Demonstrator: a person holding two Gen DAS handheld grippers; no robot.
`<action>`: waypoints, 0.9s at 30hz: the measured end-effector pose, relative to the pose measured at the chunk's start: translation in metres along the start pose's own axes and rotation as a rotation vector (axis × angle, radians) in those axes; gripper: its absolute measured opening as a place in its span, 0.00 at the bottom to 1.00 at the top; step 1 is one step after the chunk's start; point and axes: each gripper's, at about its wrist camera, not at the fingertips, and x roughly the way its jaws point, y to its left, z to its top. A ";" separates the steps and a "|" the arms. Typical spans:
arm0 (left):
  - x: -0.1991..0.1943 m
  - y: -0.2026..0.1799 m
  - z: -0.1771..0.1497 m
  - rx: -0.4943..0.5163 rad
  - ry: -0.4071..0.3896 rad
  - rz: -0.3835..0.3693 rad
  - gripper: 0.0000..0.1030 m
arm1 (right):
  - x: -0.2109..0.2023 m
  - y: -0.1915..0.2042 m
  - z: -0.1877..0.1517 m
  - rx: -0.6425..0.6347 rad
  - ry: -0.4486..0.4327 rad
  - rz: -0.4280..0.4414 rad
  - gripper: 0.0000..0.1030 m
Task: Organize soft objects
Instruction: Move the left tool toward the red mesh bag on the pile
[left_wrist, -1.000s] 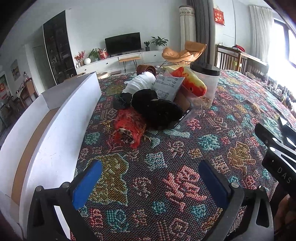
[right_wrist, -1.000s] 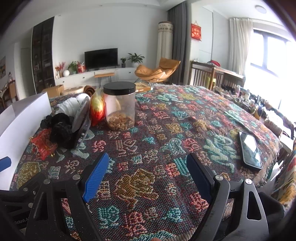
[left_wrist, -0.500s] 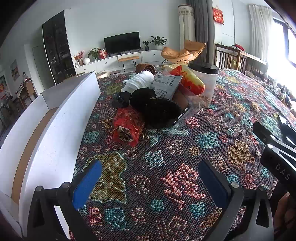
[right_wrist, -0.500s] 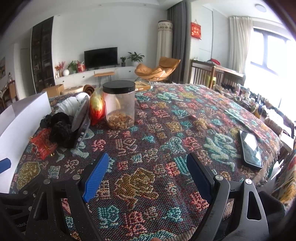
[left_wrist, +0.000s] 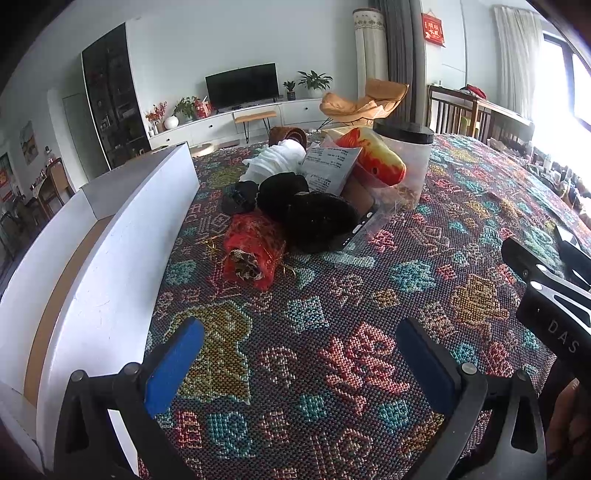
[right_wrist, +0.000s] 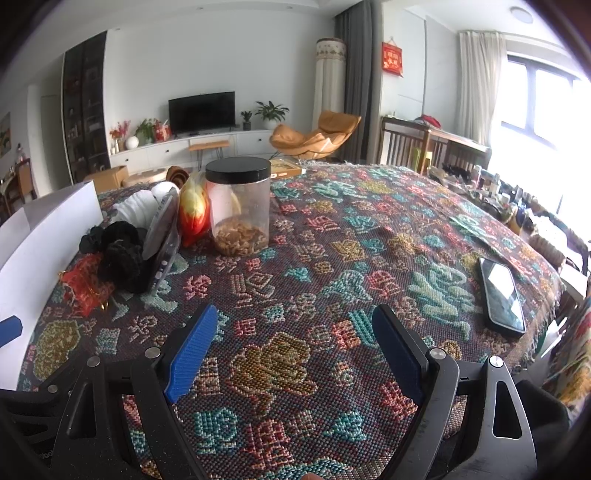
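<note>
A pile of soft things lies on the patterned tablecloth: a red mesh pouch (left_wrist: 253, 251), black fuzzy items (left_wrist: 317, 219), a white rolled cloth (left_wrist: 275, 160) and a red-orange fish plush (left_wrist: 373, 158). My left gripper (left_wrist: 299, 363) is open and empty, low over the cloth, well short of the red pouch. My right gripper (right_wrist: 295, 347) is open and empty, near the table's front. The pile shows at the left in the right wrist view: pouch (right_wrist: 85, 286), black items (right_wrist: 122, 253), plush (right_wrist: 194, 210).
A long white box (left_wrist: 110, 240) stands along the left of the pile. A clear jar with a black lid (right_wrist: 238, 206) stands behind the pile. A printed clear package (left_wrist: 330, 170) leans among the items. A phone (right_wrist: 502, 295) lies at the right edge.
The left gripper has drifted slightly forward toward the pile. The right gripper has barely moved. Both stay open.
</note>
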 end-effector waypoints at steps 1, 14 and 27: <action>0.000 0.000 0.000 0.000 0.001 0.001 1.00 | 0.000 0.000 0.000 0.000 0.000 0.000 0.86; 0.004 -0.002 -0.004 0.015 0.016 0.017 1.00 | 0.004 -0.003 -0.001 0.011 0.017 0.006 0.86; 0.008 0.001 -0.007 0.007 0.033 0.028 1.00 | 0.005 -0.002 -0.001 0.011 0.026 0.007 0.86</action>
